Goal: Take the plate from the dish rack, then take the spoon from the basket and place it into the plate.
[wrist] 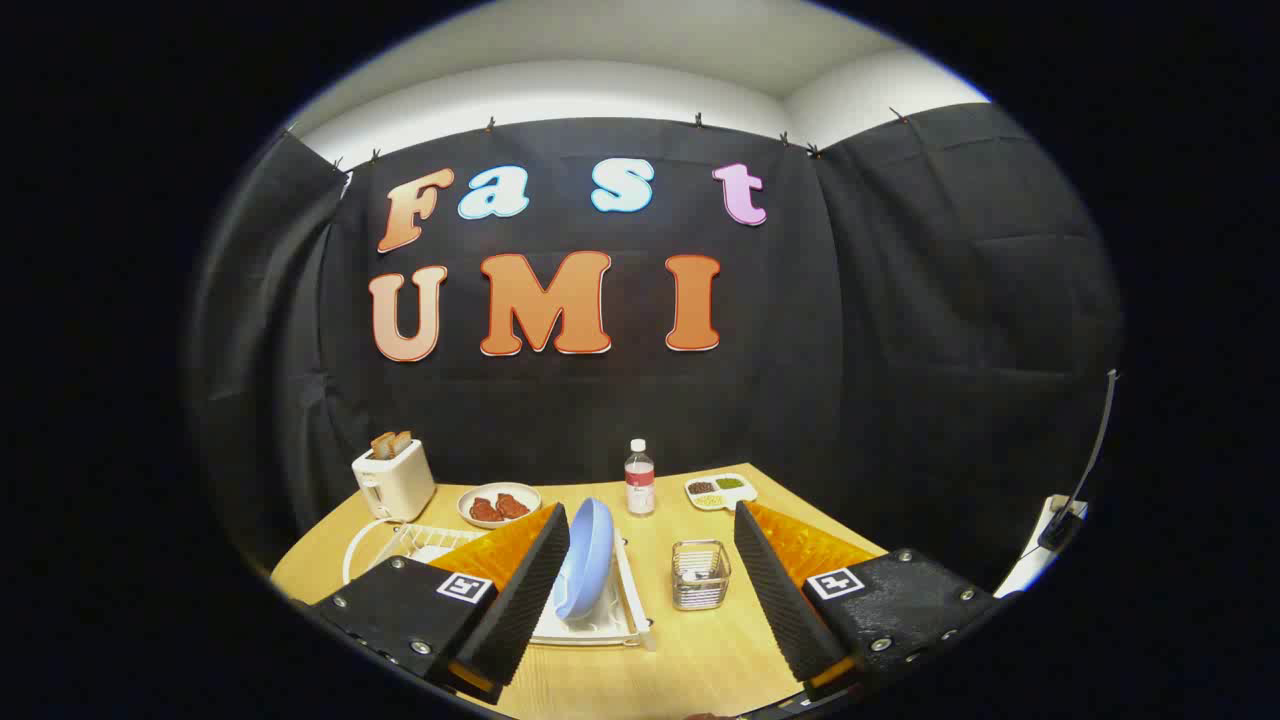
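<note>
A light blue plate [583, 558] stands on edge in a white dish rack [618, 610] on the wooden table. It is just ahead of my left finger, close to its inner side. A small wire basket [700, 575] sits on the table between the fingers, beyond them; I cannot make out the spoon in it. My gripper [650, 530] is open and high above the table, with nothing between its fingers [775, 590].
Further back on the table [690, 660] stand a white toaster [394, 480] with bread, a white plate of brown food [498, 505], a small clear bottle [639, 478] and a divided white tray [720, 490]. A white cable [355, 545] curls near the rack.
</note>
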Tool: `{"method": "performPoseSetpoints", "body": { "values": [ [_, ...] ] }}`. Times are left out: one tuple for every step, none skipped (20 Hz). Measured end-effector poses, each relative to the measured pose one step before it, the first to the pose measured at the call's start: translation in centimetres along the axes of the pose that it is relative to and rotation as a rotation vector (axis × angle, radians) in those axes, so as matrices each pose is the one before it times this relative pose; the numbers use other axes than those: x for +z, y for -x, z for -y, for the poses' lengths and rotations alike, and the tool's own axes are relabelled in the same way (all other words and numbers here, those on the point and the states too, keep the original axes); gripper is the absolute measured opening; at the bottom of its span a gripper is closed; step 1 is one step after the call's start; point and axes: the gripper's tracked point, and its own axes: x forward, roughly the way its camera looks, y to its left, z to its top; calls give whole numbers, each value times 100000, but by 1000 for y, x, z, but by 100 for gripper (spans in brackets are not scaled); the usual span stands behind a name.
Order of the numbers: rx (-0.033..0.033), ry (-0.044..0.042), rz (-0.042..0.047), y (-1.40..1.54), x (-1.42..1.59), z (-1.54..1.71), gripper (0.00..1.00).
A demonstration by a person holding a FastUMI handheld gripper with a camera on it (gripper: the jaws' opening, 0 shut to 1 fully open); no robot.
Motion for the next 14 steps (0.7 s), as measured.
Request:
{"method": "performPoseSetpoints", "body": {
  "values": [
    [-666,1148,-892,-9,-99,70,99],
    [-1814,892,-22,36,167,387,99],
    [-989,45,-542,-64,-58,230,99],
    [230,-588,-543,42,-62,-233,98],
    [413,-635,-455,79,-64,-163,99],
    [-4,-12,-194,-15,97,-82,99],
    [-232,452,-295,-67,-61,35,99],
    [-195,739,-483,-36,-7,13,98],
    [47,560,-434,-177,-14,-101,98],
    [45,184,-246,-23,24,-115,98],
    [194,-300,-46,42,60,-74,99],
    [612,-497,132,-2,93,-171,99],
    [271,-99,-7,-153,45,-207,99],
    [-68,508,-165,-75,-25,-41,99]
  ]
}}
